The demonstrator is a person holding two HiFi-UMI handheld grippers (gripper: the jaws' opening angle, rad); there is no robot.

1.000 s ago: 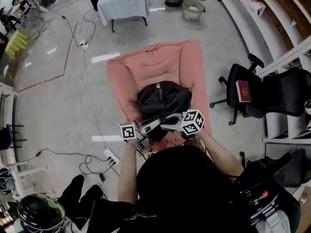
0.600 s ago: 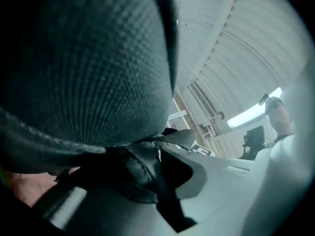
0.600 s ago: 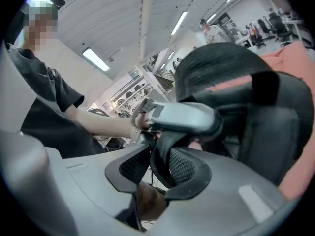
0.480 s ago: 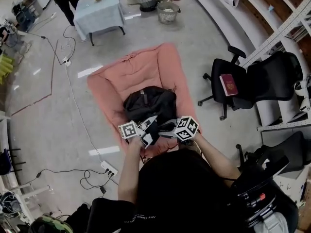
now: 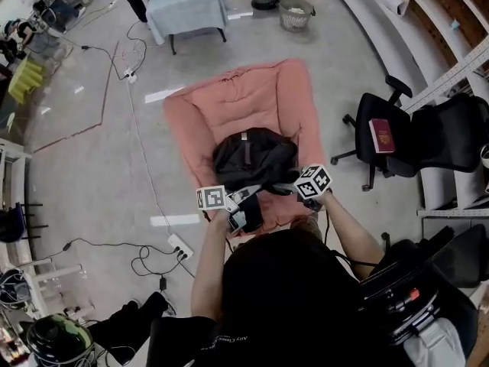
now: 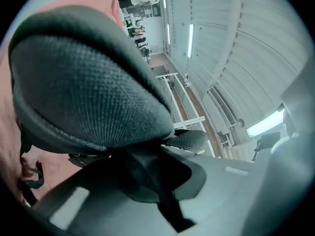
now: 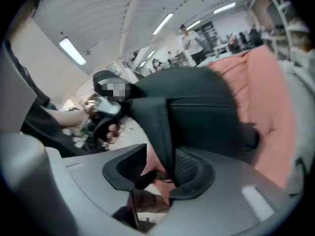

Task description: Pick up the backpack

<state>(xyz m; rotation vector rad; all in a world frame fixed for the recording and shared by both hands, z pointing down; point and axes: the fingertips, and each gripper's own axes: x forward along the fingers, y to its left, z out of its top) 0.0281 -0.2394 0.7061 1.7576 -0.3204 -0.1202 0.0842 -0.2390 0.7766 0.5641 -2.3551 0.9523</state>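
A black backpack (image 5: 252, 155) lies on a pink cushion (image 5: 229, 98) on the floor. Both grippers are at its near edge. My left gripper (image 5: 248, 199) is shut on a padded mesh shoulder strap (image 6: 88, 82), which fills the left gripper view and runs down between the closed jaws (image 6: 147, 156). My right gripper (image 5: 276, 188) points down at the backpack (image 7: 197, 102); its jaws (image 7: 160, 168) are opening. A flat black strap (image 7: 157, 127) runs between them beside one pad, not pinched. The right gripper view also shows the left gripper (image 7: 106, 107) in a hand.
An office chair (image 5: 397, 140) with a red book (image 5: 382, 136) on its seat stands right of the cushion. A cloth-covered table (image 5: 187, 2) and baskets (image 5: 294, 14) are at the far side. A power strip and cables (image 5: 177, 245) lie left. Shelving runs along the right.
The head view has swung about. Both grippers stay at the backpack's near edge, and the right one has shifted a little to the right and lower.
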